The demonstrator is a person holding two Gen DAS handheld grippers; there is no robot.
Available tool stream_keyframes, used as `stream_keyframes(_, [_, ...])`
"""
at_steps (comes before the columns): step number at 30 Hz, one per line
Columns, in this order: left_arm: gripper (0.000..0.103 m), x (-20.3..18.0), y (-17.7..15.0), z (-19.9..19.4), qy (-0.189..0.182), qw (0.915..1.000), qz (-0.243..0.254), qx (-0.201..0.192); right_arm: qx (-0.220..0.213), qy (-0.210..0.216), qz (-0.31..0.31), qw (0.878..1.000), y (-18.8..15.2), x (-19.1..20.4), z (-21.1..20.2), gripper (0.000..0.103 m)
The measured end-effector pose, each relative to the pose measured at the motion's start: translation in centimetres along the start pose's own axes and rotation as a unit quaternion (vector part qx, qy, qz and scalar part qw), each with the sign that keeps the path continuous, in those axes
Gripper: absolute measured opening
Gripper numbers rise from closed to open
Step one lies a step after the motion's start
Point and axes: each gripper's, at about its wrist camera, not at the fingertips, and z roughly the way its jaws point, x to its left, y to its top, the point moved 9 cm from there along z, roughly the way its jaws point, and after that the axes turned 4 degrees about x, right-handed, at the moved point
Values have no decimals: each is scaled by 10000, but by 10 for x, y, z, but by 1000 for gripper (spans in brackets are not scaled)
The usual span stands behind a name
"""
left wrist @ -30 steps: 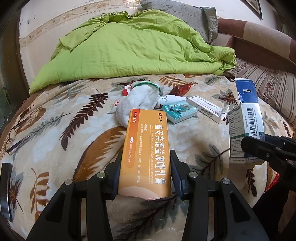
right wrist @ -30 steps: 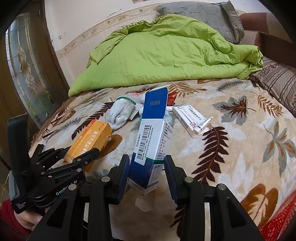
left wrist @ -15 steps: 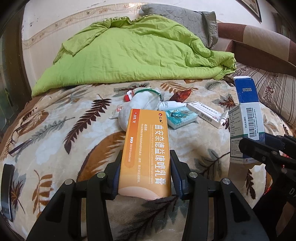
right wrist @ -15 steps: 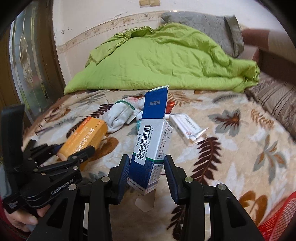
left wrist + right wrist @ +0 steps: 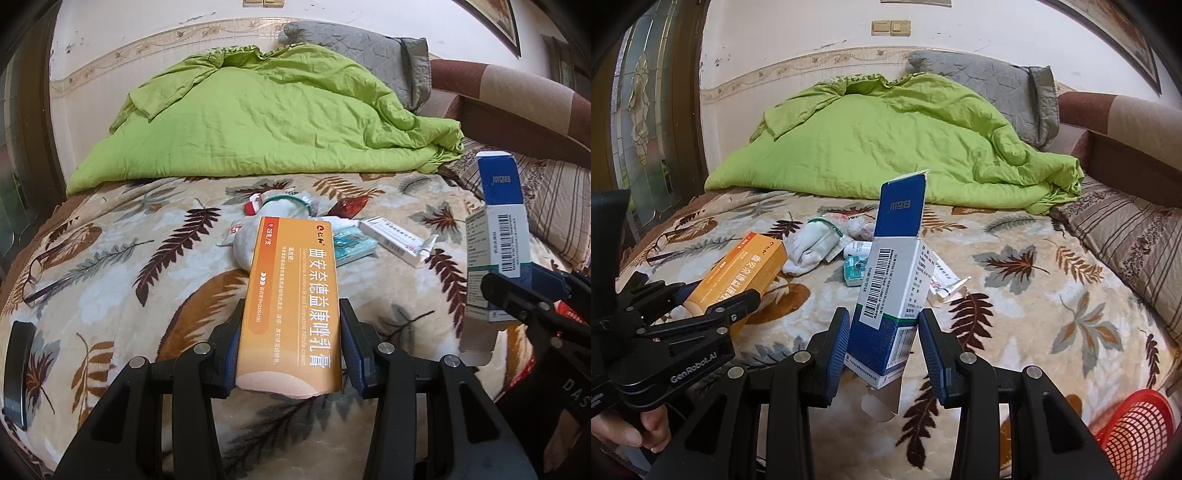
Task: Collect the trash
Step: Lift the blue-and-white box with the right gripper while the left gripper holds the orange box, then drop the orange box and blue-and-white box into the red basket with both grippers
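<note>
The red basket [image 5: 1134, 424] lies low and right of the right gripper [image 5: 882, 343], nearer than the left gripper [image 5: 290, 343]; each gripper pinches a carton, blue carton [image 5: 894, 280] upright, orange carton [image 5: 291, 295] pointing forward.

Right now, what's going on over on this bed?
A person is clearing trash off the bed with two handheld grippers. The left gripper is shut on an orange box, the right gripper on a blue and white box. More small packets lie on the blanket; a red basket waits nearby.

Home bedroom — bed [image 5: 1015, 280], green quilt [image 5: 886, 147], grey pillow [image 5: 990, 85]
</note>
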Motion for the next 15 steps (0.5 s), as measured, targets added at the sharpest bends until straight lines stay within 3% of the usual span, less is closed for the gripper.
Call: stream_keyframes(15, [45, -22, 14, -33, -128, 9995, 134, -241, -280, -52, 180, 9994, 11, -15, -31, 42])
